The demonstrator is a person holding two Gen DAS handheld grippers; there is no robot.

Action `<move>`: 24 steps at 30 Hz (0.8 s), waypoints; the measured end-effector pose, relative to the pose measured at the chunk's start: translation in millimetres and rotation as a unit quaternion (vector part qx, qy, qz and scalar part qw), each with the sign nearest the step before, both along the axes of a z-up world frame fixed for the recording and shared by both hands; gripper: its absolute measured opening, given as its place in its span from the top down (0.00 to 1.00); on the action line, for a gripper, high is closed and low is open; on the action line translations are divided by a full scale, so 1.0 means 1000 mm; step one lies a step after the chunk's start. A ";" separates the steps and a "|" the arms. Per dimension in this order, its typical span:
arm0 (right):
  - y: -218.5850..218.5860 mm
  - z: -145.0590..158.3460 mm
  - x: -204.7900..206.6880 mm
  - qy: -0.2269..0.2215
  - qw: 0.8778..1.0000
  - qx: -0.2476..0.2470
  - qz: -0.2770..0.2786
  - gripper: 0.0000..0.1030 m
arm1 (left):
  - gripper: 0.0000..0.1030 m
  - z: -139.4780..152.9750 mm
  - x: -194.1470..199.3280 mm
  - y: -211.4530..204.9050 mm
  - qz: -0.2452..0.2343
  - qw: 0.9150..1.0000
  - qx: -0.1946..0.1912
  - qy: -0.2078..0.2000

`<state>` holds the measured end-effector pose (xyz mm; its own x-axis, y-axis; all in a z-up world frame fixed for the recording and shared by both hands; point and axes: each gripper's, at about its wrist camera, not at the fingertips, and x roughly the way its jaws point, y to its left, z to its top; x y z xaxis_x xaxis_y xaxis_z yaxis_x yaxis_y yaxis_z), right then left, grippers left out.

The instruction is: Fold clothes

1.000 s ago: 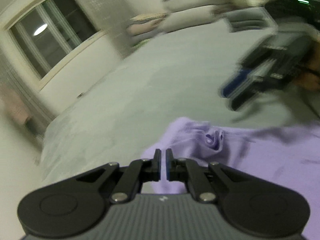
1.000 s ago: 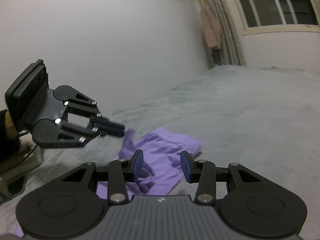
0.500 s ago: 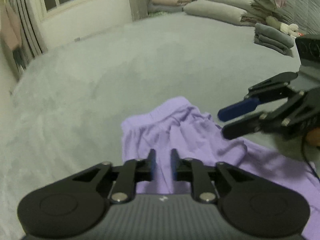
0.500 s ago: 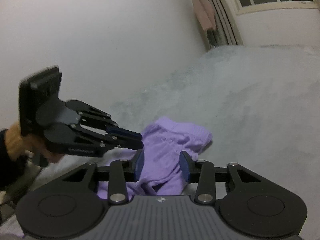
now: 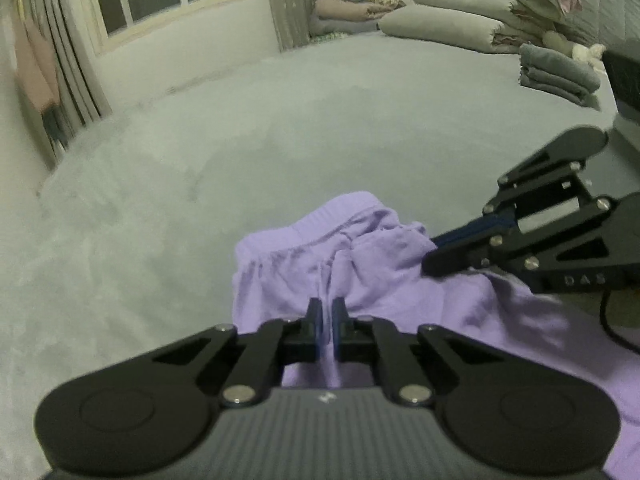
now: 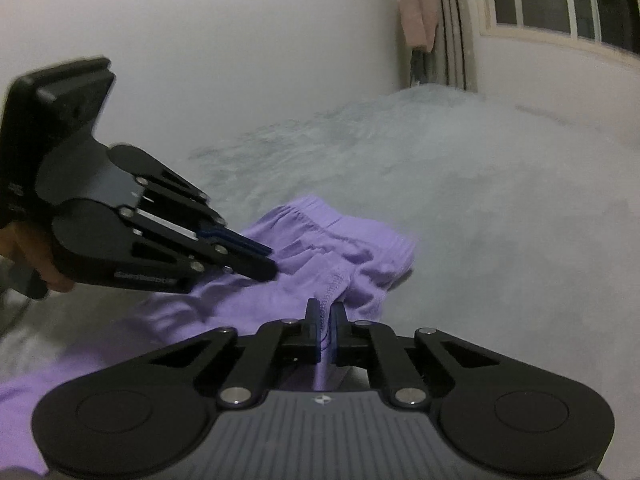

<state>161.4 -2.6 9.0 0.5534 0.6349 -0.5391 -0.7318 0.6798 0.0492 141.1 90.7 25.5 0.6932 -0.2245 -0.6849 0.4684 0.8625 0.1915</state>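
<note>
Two tools just closed, left tool (image 5: 327, 312) and right tool (image 6: 326, 314) each pinching purple shorts (image 5: 320, 256), folded bedding (image 5: 460, 24) only in left view.

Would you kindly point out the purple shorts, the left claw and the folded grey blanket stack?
purple shorts (image 5: 304, 232): left wrist view, waistband.
left claw (image 5: 327, 312): left wrist view, between its fingertips.
folded grey blanket stack (image 5: 558, 72): left wrist view, front folds.
</note>
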 end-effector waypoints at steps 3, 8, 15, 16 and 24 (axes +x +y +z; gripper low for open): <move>0.005 0.003 -0.006 -0.026 1.000 -0.009 -0.002 0.95 | 0.96 0.006 -0.007 0.005 -0.001 1.000 -0.019 -0.017; 0.010 0.007 -0.011 -0.074 0.997 -0.020 -0.019 0.95 | 1.00 0.016 -0.005 0.019 0.032 0.997 -0.060 -0.040; 0.023 0.010 -0.012 -0.108 0.993 -0.037 -0.040 0.96 | 0.99 0.010 0.001 0.023 0.060 0.996 -0.059 -0.039; 0.026 0.003 -0.007 -0.094 0.993 -0.058 -0.044 0.96 | 0.99 0.008 0.002 0.022 0.060 0.996 -0.062 -0.033; 0.004 0.002 0.011 -0.029 0.998 -0.006 -0.063 0.85 | 0.84 0.007 0.013 0.019 0.048 0.996 -0.076 -0.012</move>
